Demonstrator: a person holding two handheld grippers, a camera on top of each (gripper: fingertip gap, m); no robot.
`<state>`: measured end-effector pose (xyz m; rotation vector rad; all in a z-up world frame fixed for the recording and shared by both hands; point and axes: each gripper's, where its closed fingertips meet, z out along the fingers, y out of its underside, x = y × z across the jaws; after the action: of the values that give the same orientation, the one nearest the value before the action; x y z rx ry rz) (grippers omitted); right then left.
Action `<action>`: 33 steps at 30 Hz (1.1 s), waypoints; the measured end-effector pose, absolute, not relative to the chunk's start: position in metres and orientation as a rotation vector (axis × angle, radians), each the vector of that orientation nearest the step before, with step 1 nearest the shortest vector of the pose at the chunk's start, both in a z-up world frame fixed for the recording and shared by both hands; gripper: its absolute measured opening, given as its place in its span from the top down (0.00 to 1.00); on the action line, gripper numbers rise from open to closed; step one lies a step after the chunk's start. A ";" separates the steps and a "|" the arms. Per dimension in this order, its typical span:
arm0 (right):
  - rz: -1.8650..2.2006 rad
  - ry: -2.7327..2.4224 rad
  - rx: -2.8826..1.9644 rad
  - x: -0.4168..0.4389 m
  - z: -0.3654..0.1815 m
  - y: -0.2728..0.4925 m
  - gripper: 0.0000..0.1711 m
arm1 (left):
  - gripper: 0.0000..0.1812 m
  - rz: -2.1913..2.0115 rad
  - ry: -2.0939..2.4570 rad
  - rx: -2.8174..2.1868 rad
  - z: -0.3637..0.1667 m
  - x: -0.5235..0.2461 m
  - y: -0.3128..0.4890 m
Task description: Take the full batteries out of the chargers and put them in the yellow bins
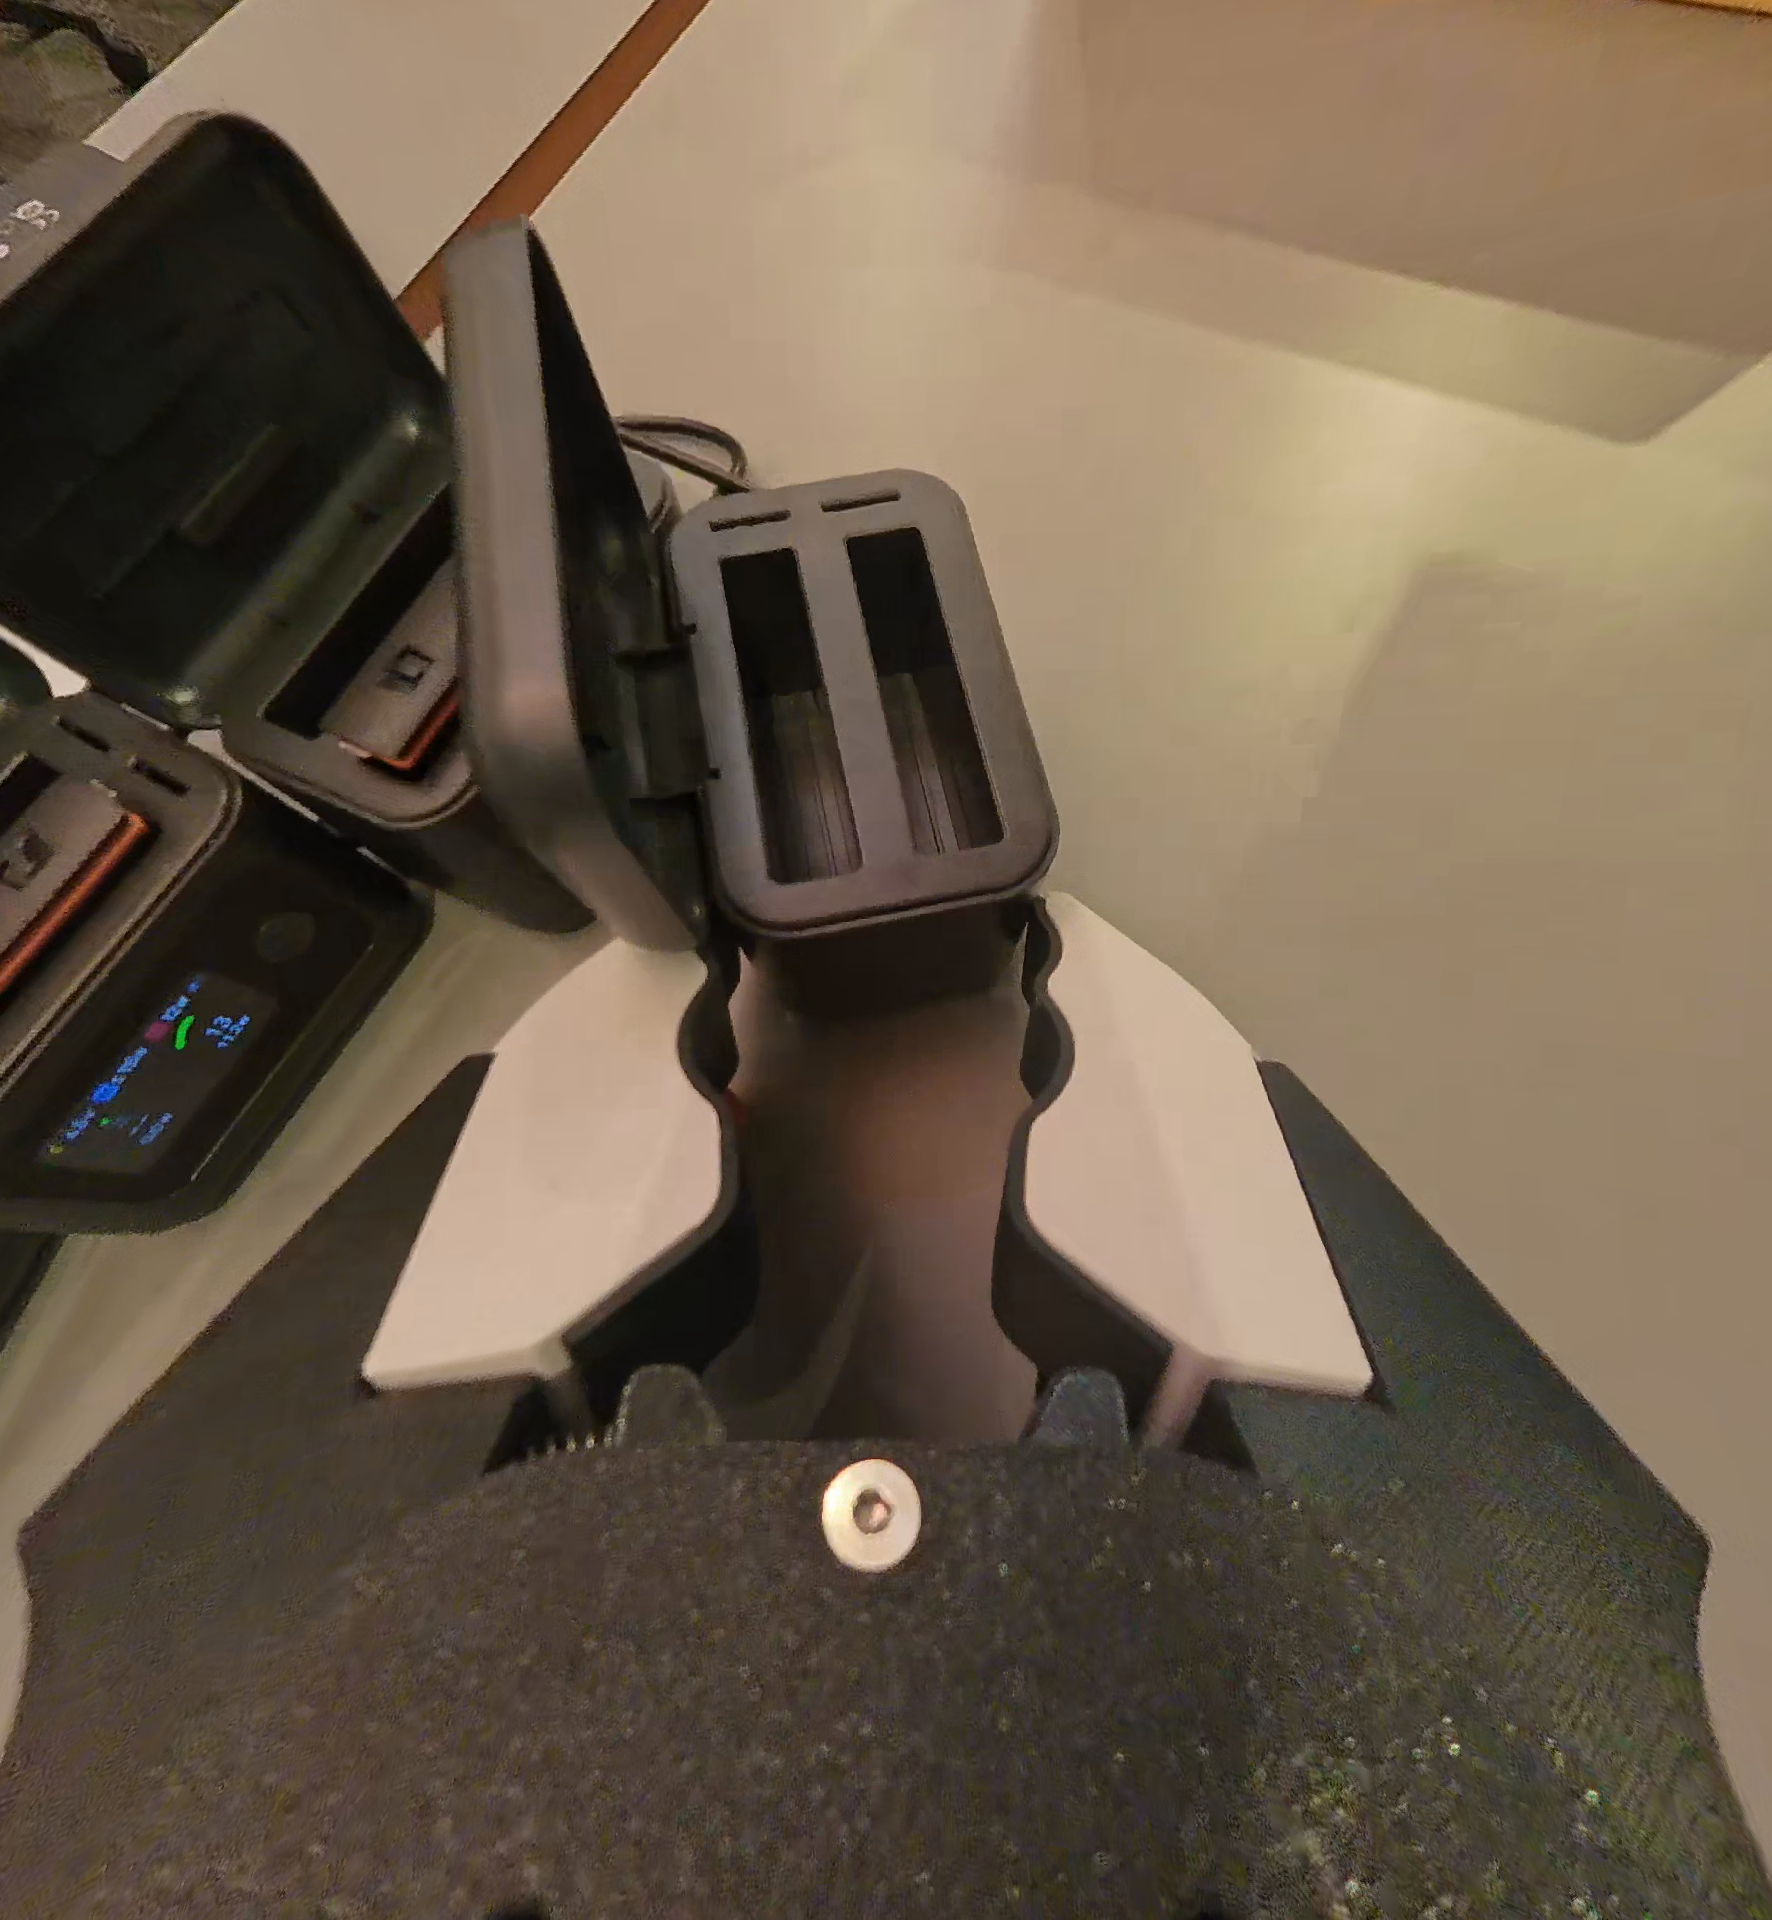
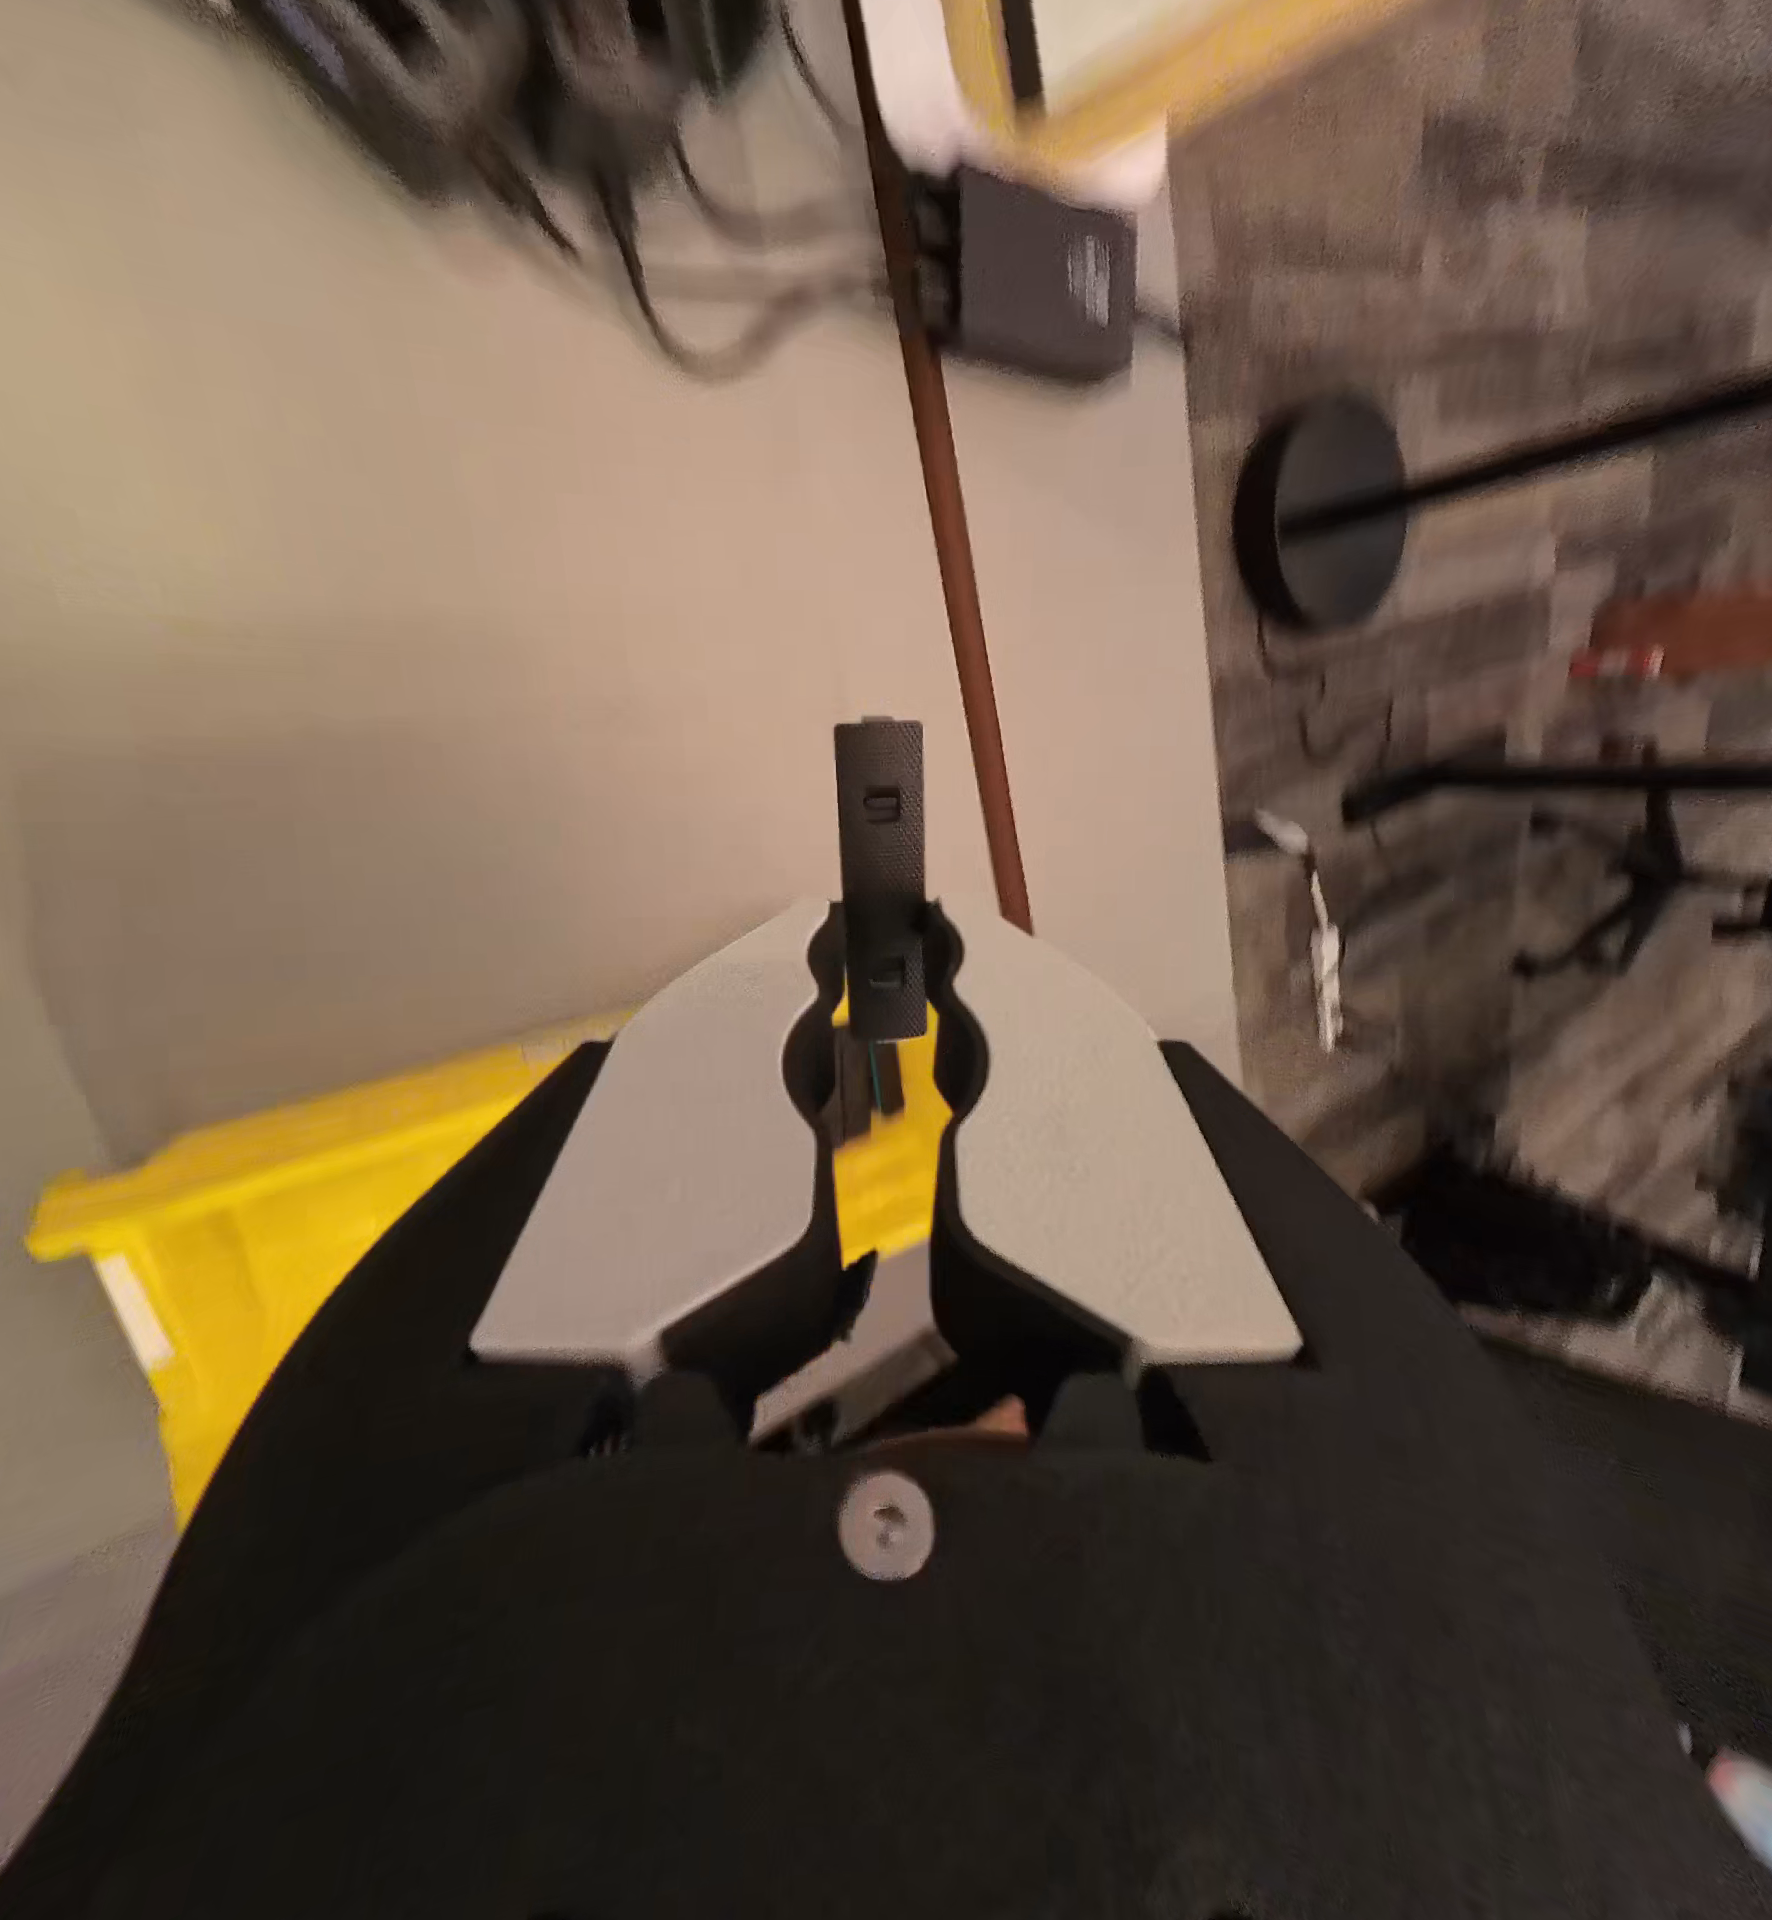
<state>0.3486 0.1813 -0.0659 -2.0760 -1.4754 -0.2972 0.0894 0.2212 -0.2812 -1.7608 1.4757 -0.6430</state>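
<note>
In the left wrist view my left gripper (image 1: 877, 940) is shut on the body of a black charger (image 1: 866, 707) whose lid (image 1: 539, 582) stands open; both its slots are empty. Two more open chargers sit to the left, one behind (image 1: 362, 717) and one nearer (image 1: 134, 997), each with a battery (image 1: 40, 914) in it. In the right wrist view my right gripper (image 2: 880, 945) is shut on a slim black battery (image 2: 880, 873), held upright above a yellow bin (image 2: 342, 1195) at lower left.
The white table (image 1: 1381, 935) spreads right of the chargers, with a brown edge (image 1: 591, 114) at the back. In the right wrist view, cables (image 2: 591, 187) and a dark adapter (image 2: 1038, 270) lie at the far table edge; grey carpet (image 2: 1484, 312) and black stand legs (image 2: 1588, 790) are to the right. The left gripper's tips are roughly 35 cm from the right gripper's.
</note>
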 end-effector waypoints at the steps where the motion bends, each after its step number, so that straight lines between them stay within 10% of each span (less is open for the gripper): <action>1: -0.334 -1.446 -2.135 0.373 -0.073 0.177 0.92 | 0.70 -0.644 1.482 -1.755 -0.281 0.091 0.221; 17: -0.294 -1.492 -2.569 0.467 -0.256 0.148 0.92 | 0.71 -0.681 1.537 -1.729 -0.281 0.112 0.215; 33: -0.370 -1.289 -2.386 0.434 -0.171 0.162 0.83 | 0.72 -0.713 1.613 -1.694 -0.282 0.129 0.216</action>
<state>0.4342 0.1621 -0.1710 -2.3856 -1.2894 -0.3698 0.1292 0.2159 -0.2825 -1.6939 1.6130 -0.7134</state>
